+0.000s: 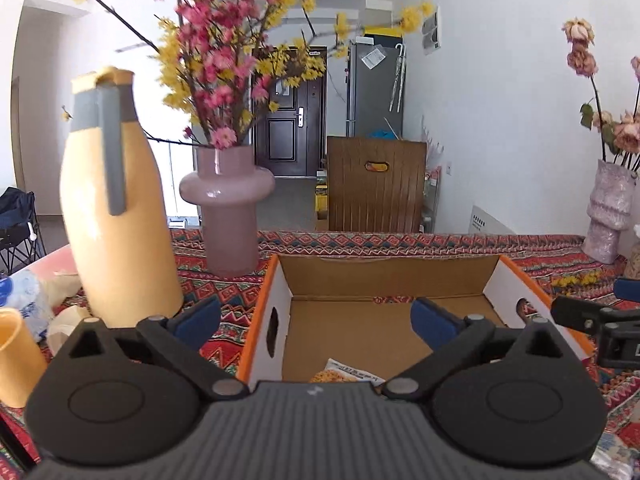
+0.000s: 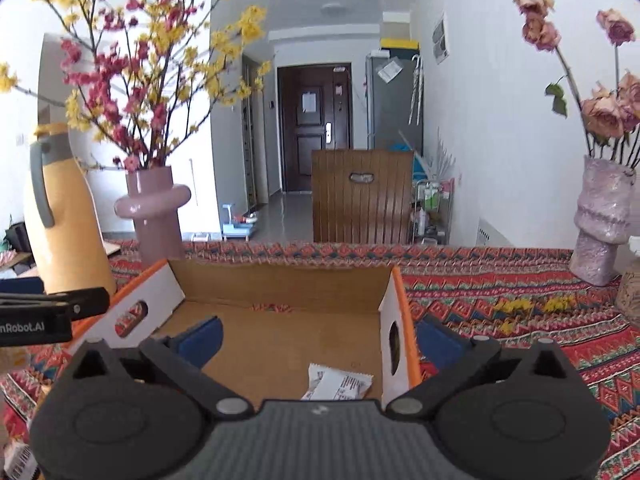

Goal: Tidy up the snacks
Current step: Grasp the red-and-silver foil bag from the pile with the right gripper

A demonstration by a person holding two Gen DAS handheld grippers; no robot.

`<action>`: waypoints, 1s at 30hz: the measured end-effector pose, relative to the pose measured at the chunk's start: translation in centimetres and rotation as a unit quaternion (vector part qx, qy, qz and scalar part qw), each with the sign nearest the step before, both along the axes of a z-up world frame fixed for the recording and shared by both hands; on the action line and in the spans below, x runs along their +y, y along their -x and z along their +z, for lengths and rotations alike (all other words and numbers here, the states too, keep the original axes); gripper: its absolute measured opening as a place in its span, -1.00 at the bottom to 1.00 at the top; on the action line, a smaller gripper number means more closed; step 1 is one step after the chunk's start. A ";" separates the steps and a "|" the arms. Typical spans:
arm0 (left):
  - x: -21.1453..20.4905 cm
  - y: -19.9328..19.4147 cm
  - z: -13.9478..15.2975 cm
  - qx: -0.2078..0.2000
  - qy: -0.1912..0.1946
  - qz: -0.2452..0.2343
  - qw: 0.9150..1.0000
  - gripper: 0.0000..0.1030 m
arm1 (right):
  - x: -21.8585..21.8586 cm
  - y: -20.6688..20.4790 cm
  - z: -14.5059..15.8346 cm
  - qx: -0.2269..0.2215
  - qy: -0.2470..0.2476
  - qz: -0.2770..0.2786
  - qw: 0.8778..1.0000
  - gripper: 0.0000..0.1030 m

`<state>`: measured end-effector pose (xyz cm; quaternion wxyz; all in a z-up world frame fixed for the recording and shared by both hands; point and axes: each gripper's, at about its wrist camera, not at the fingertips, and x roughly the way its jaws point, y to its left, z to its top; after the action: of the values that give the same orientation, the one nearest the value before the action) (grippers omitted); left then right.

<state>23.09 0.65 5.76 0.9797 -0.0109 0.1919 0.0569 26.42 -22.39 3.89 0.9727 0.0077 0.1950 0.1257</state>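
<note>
One open cardboard box (image 1: 384, 276) sits on the patterned cloth with two snack packets inside, a yellow packet (image 1: 348, 374) and a white packet (image 2: 340, 386). Around it stand two flower vases, a pink vase (image 1: 228, 208) and a pale vase (image 2: 600, 224), plus one yellow jug (image 1: 116, 216) and one yellow cup (image 1: 16, 356).

White snack packet (image 2: 340, 386) lies inside cardboard box (image 2: 280, 276).

Box: I see the cardboard box (image 1: 384, 276) on the table (image 1: 540, 272), near me.
In box: a snack packet (image 2: 340, 386) at its near end.
Far left: jug (image 1: 116, 232), then vase (image 1: 228, 208).
Far right: second vase (image 2: 600, 220).
</note>
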 end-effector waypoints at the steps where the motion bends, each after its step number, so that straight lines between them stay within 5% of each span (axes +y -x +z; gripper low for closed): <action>1: 0.1 0.5 0.3 -0.002 -0.002 -0.003 1.000 1.00 | -0.2 0.6 0.4 -0.005 -0.001 0.001 1.000 1.00; 12: 1.1 6.3 0.1 0.004 -0.015 -0.020 1.000 1.00 | -2.6 7.6 0.7 -0.012 0.024 0.018 0.999 1.00; 24: 3.6 9.4 -4.5 0.059 -0.012 -0.018 0.998 1.00 | -3.7 9.8 -4.5 0.083 0.033 0.034 0.995 0.97; 30: 4.6 10.2 -4.4 0.062 -0.006 -0.010 0.998 1.00 | -3.8 7.7 -6.3 0.136 -0.002 0.044 0.990 0.64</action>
<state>12.92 5.27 1.33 0.9666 0.0002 0.2516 0.0484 18.76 -26.14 -2.42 0.9306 0.0180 0.3251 0.1670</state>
